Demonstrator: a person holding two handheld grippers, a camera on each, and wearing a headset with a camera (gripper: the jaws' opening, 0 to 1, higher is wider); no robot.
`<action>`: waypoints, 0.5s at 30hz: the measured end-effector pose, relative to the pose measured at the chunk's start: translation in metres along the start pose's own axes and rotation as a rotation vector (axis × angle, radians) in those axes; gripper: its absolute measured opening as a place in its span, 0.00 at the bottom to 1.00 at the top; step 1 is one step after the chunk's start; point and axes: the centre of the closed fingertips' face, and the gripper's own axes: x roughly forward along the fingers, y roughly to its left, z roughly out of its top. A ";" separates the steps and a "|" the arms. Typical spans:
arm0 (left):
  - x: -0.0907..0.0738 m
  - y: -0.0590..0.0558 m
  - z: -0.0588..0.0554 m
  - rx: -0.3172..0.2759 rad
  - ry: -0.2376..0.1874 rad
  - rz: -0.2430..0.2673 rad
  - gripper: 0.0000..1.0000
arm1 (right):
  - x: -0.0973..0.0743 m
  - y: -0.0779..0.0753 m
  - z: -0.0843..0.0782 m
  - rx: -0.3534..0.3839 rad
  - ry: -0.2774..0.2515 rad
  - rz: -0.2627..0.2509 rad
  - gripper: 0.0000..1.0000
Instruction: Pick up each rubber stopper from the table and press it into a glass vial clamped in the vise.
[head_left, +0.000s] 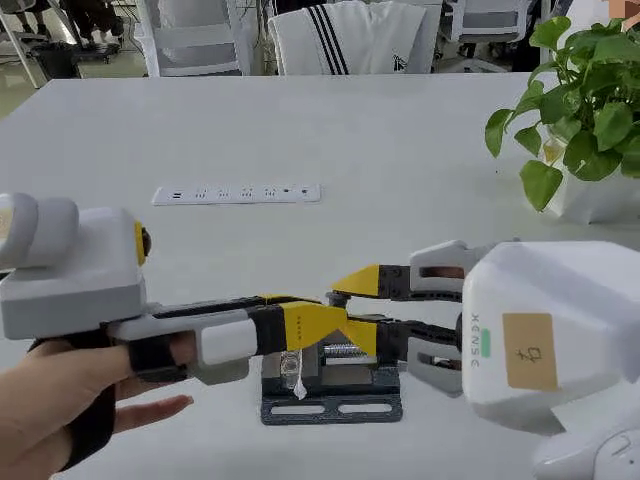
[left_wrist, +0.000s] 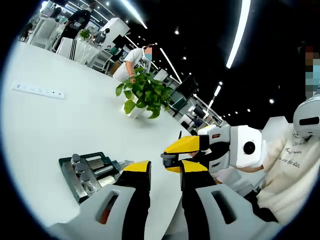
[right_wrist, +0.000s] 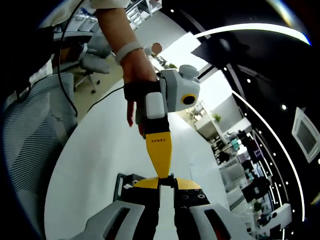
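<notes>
Yellow jaws crowd lower centre, right above the vise holding the glass vial, lining up for pressing, I'd say. The right gripper is spread, the left gripper slightly parted; stopper unclear.

Left claw, right claw tip to tip (jaws parted)

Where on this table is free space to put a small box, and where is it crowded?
Free: the wide bare table between the power strip and the potted plant, and the band beyond the strip up to the far edge. Crowded: the near middle, where the left gripper and the right gripper meet over the vise.
</notes>
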 end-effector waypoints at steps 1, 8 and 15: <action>0.000 0.000 0.000 0.004 0.001 0.002 0.19 | 0.000 0.000 0.000 0.001 -0.002 -0.001 0.05; 0.001 -0.008 0.001 -0.026 0.005 -0.029 0.15 | -0.001 -0.002 0.003 -0.044 -0.008 -0.009 0.05; -0.002 -0.014 0.001 -0.033 0.004 -0.058 0.07 | -0.002 -0.002 0.007 -0.085 -0.020 -0.007 0.05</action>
